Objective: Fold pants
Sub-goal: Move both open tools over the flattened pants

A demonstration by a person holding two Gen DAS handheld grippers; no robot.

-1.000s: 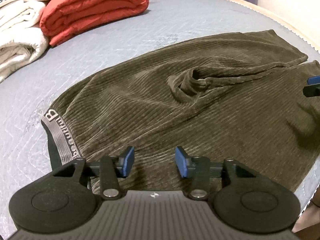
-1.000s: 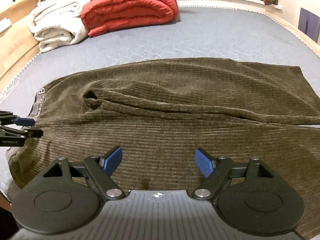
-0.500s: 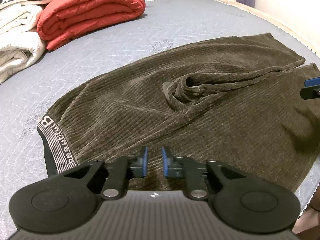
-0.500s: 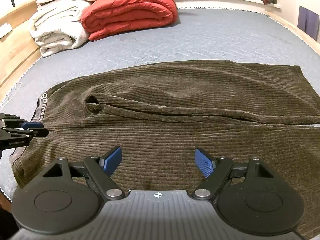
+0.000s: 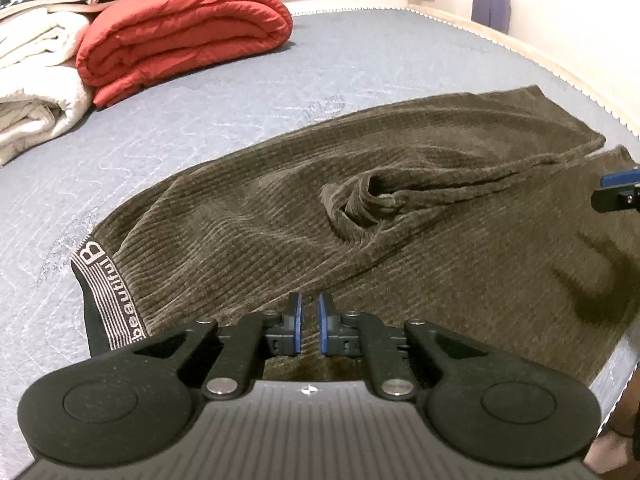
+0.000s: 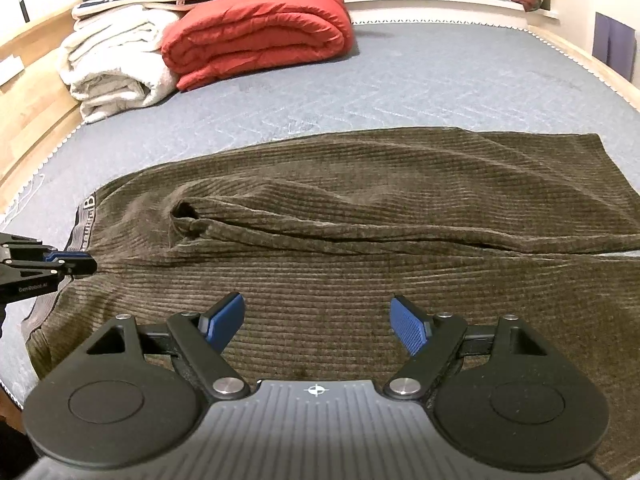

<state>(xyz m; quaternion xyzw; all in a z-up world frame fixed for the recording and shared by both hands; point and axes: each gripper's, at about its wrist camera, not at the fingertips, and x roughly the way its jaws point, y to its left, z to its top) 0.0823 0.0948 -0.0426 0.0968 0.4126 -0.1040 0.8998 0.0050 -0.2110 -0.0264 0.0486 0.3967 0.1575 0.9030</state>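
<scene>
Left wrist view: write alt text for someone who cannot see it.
The left gripper, jaws nearly shut, pinches the near edge of brown corduroy pants spread across a grey mattress, beside their lettered waistband. A bunched fold sits mid-garment. A red folded duvet and white blankets lie behind; the right gripper's tip pokes in at the right edge.

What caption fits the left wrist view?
Left hand-held gripper shut on brown corduroy pants near the waistband.
</scene>
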